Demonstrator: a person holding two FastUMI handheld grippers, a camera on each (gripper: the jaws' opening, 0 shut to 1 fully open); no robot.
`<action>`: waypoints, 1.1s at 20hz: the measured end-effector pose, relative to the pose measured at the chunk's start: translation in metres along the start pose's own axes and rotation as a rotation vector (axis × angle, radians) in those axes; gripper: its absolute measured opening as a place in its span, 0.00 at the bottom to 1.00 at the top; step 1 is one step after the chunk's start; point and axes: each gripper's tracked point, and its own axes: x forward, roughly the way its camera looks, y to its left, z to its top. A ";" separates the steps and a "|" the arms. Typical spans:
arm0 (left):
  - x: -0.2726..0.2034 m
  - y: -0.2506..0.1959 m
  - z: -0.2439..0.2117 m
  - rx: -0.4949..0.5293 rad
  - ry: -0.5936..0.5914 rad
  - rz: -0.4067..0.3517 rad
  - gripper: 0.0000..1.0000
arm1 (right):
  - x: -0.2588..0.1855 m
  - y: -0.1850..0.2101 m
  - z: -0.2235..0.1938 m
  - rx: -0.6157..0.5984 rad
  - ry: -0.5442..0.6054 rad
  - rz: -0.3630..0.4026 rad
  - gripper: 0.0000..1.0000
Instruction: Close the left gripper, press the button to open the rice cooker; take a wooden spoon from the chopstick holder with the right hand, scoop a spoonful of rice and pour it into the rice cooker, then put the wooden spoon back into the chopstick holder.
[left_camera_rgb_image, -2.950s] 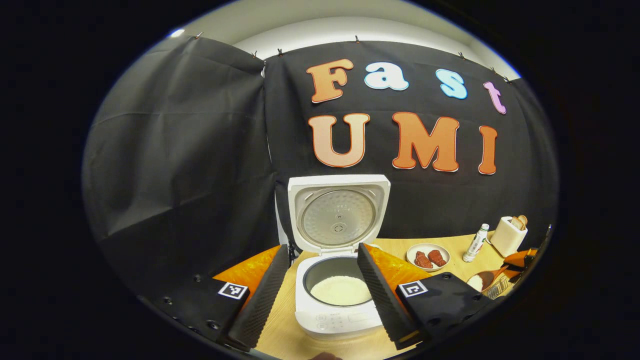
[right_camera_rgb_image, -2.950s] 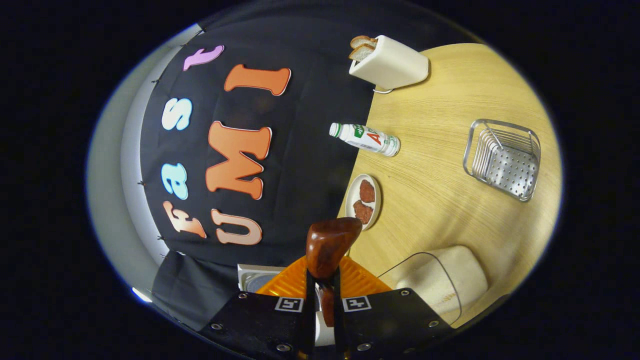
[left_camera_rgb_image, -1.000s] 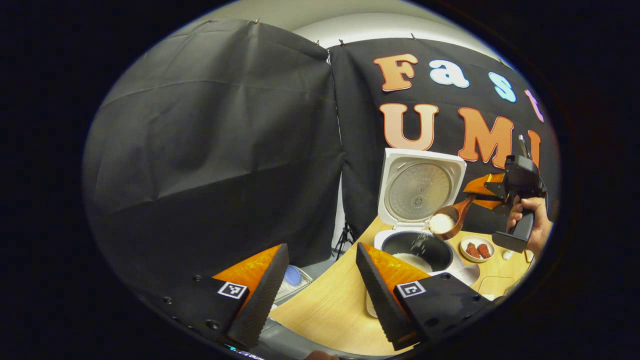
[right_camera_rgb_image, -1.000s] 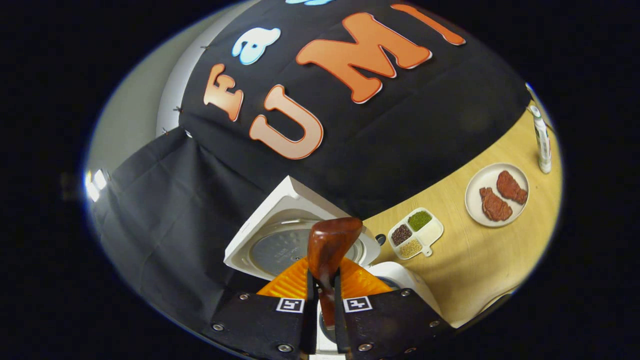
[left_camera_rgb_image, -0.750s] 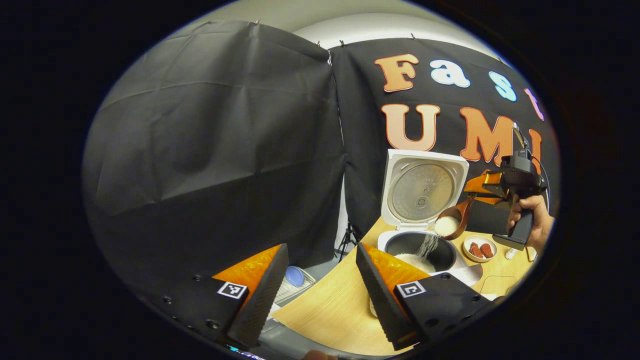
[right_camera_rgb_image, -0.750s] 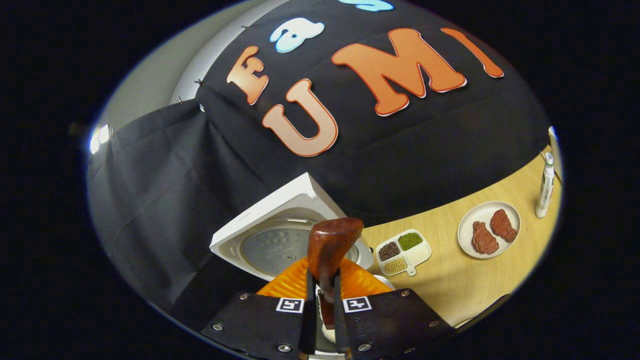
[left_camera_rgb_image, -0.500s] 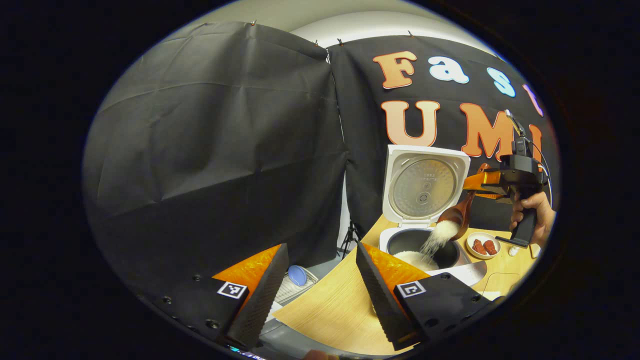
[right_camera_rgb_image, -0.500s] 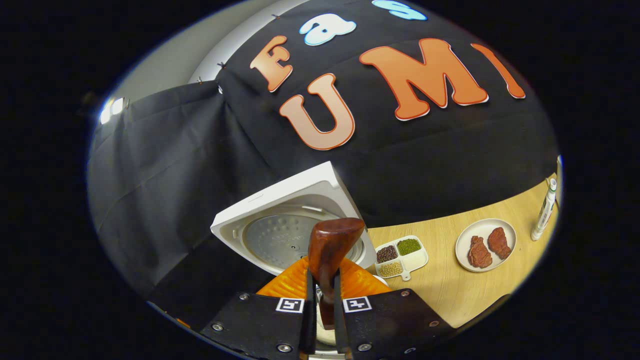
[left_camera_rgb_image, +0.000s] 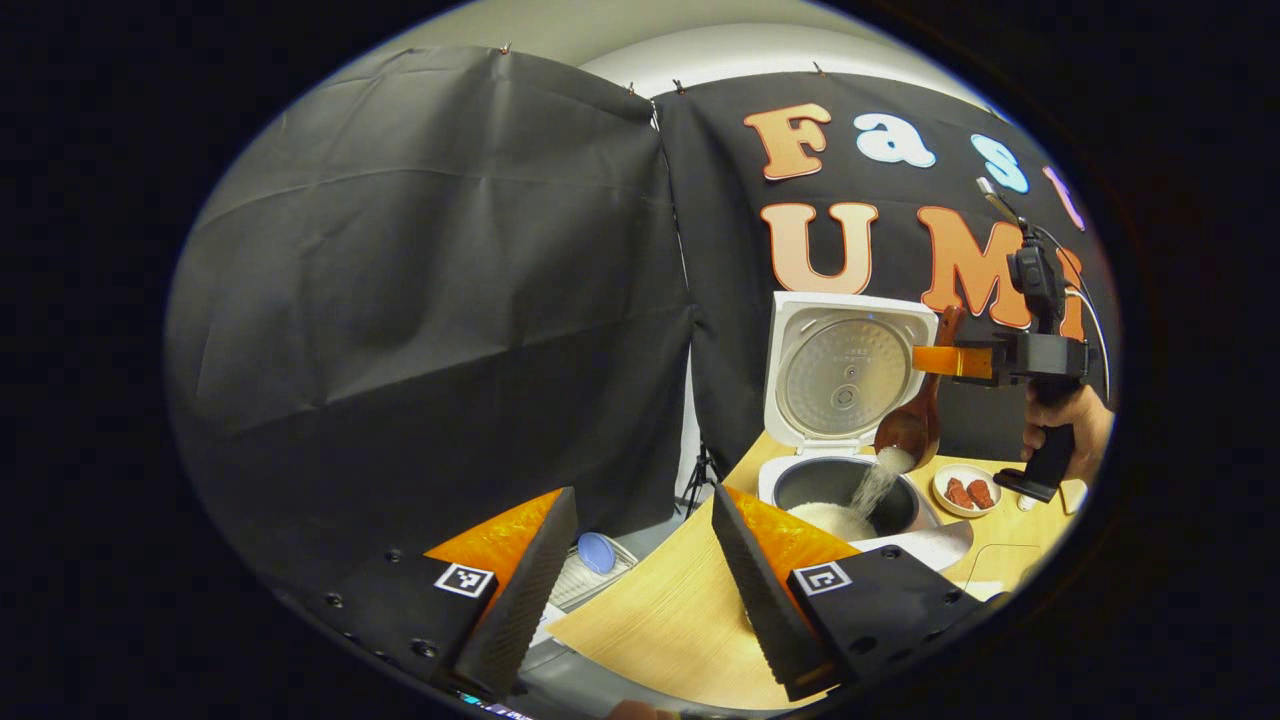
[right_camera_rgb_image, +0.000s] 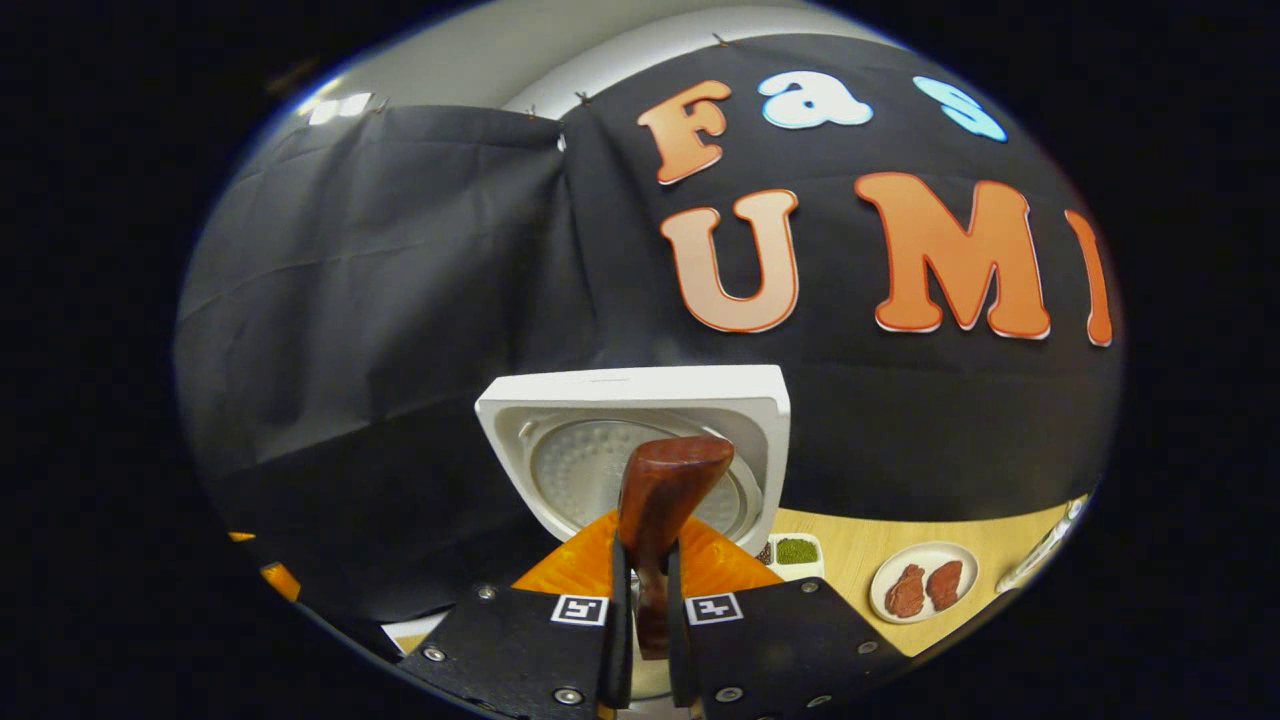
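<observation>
Wooden spoon (left_camera_rgb_image: 915, 425), pinched by right gripper (right_camera_rgb_image: 641, 600), tips bowl-down so rice (left_camera_rgb_image: 875, 485) falls into the rice cooker (left_camera_rgb_image: 845, 490); left gripper (left_camera_rgb_image: 640, 590) idles spread near.

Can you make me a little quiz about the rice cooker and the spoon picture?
1. True or false: the rice cooker has its lid up.
2. What is falling from the wooden spoon into the pot? A) rice B) water C) beans
3. Fill in: the right gripper is shut on the spoon's ____.

Key: 1 true. 2 A, rice streams down onto the pile in the pot. 3 handle. The left gripper waits open over the table edge.
</observation>
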 end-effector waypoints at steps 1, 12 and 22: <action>-0.001 -0.001 0.000 0.001 0.002 -0.004 0.91 | -0.002 0.006 0.003 -0.031 -0.018 0.016 0.14; -0.007 -0.005 0.002 0.002 -0.012 -0.007 0.93 | -0.026 0.030 0.020 -0.290 -0.158 0.109 0.14; -0.018 -0.051 0.023 0.021 -0.077 -0.038 0.93 | -0.094 -0.052 -0.007 -0.067 -0.071 0.029 0.14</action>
